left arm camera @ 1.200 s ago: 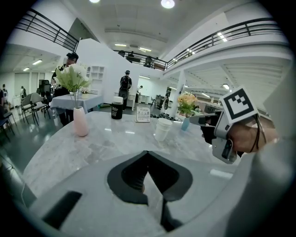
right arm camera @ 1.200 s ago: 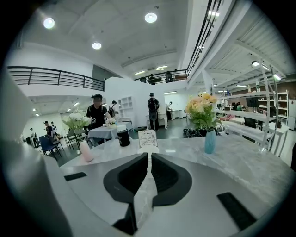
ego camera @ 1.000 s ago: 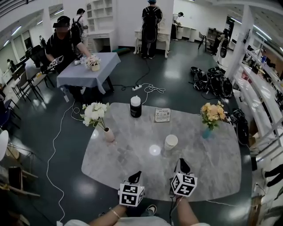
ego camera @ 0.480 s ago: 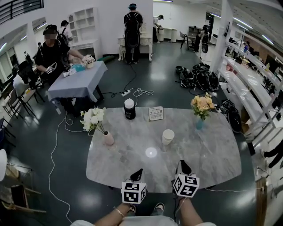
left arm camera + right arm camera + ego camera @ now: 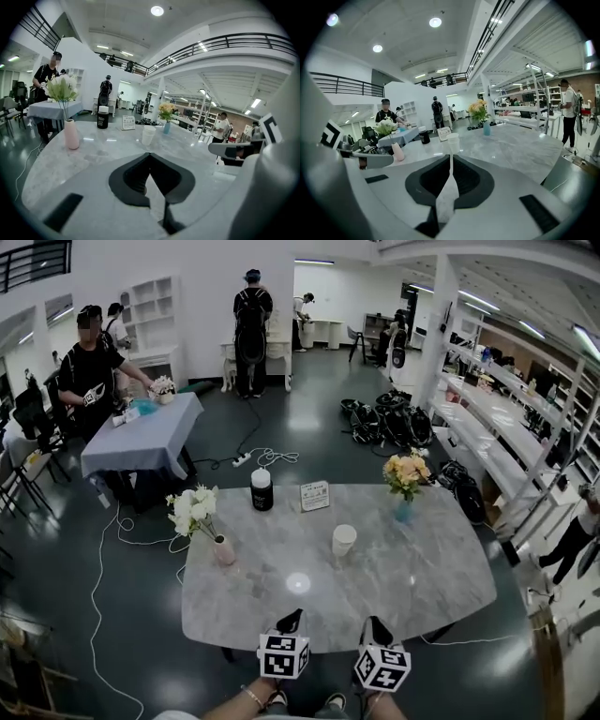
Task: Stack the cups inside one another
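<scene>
A white paper cup (image 5: 344, 540) stands upright near the middle of the marble table (image 5: 422, 587); whether more cups are nested in it I cannot tell. It also shows straight ahead as the cup (image 5: 148, 135) and the cup (image 5: 453, 141) in the two gripper views. My left gripper (image 5: 292, 618) hovers at the table's near edge, jaws shut and empty (image 5: 150, 154). Beside it, the right gripper (image 5: 375, 625) is also at the near edge, well short of the cup, with its jaws shut on nothing (image 5: 451, 157).
On the table are a black canister (image 5: 262, 490), a small sign card (image 5: 315, 495), white flowers in a pink vase (image 5: 223, 550) at the left and orange flowers in a blue vase (image 5: 403, 511) at the right. People and another table (image 5: 141, 442) stand beyond.
Both grippers have drawn back from the cup toward the table's near edge, the right one further. The head view has shifted, so the table sits more to the left.
</scene>
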### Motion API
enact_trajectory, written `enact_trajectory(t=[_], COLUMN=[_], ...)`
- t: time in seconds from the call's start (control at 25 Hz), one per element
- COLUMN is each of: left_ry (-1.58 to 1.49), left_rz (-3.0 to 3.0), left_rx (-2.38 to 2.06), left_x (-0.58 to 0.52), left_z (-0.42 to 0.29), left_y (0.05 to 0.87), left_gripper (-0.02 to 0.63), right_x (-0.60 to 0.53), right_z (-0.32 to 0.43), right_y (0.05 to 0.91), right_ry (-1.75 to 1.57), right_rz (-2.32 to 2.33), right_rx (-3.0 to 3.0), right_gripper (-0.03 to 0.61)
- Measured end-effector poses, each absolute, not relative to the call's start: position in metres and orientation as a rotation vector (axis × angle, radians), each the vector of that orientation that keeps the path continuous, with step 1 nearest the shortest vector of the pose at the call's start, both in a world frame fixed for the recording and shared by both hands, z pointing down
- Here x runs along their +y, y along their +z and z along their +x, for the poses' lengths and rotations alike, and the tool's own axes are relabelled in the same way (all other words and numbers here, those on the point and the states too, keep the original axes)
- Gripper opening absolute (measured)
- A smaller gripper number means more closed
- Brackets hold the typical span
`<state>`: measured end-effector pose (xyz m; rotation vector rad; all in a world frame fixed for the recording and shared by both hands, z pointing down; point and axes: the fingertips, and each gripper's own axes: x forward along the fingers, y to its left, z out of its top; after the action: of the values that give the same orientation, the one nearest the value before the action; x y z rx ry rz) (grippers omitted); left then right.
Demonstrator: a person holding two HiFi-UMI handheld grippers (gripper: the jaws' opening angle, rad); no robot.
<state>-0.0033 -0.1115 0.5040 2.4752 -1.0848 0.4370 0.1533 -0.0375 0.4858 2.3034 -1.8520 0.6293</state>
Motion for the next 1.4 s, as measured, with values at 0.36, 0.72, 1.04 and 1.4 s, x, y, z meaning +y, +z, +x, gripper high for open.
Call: enact_trajectory(t=[0.36,0.72,1.04,1.4], left_ry=[0.358,0.357,0.369,0.392], left_rz=[2.448,2.447,2.427,2.427], left_rx=[-1.155,-1.189,-1.217,-1.223], left_x=[-0.097,-0.078,-0.068,-0.059], left_z=[0.003,0.01,0.008,0.007], left_y=[0.497,0.49,0.494,0.496], left_gripper=[-0.003,-0.003,-0.003,-0.003], right_x=[-0.019,-0.012,-0.008,-0.001], right_z=[0.168,0.17,0.172,0.175], right_y=[0.476,0.462,0.466,0.469], right_ry=[0.567,0.556,0.564,0.588], right_rz=[2.279,2.243,2.229,2.242], right_rx=[-1.903,-1.973,-1.973,-1.973], right_gripper=[0.02,0.008,0.006,0.006])
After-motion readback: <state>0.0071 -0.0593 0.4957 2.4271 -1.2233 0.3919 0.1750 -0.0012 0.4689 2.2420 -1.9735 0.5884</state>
